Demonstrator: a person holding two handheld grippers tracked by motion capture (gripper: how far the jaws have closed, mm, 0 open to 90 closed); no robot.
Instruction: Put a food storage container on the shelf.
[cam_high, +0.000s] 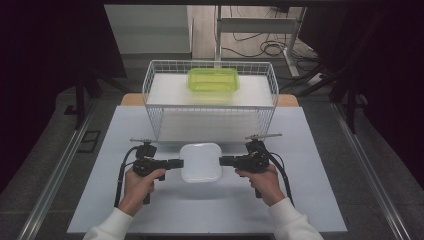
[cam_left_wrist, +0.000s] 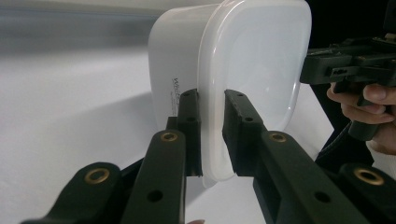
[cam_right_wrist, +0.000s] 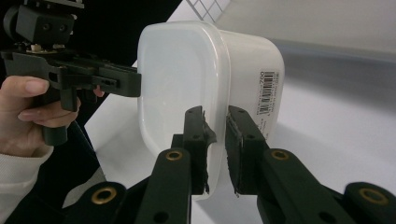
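box: white translucent plastic box (cam_high: 201, 162) with its lid on, held off the table between the two tools, in front of the basket; its shadow lies on the table below
box sides: printed lettering on the wall seen in the left gripper view (cam_left_wrist: 180, 70); a barcode label on the wall seen in the right gripper view (cam_right_wrist: 261, 79)
left tool: (cam_high: 176, 163) jaws narrow, clamped on the rim at the box's left edge, one jaw on each side of the lid lip
right tool: (cam_high: 223, 160) jaws narrow, clamped on the rim at the opposite edge, the same way
hands: left hand (cam_high: 139, 183) and right hand (cam_high: 263, 182) each grip a tool handle, white sleeves at the bottom edge
basket: white wire basket (cam_high: 155, 102) just behind the box
green tub: (cam_high: 213, 80) lime green, lidded, on the shelf inside the basket
table: pale blue-grey top (cam_high: 310, 190)
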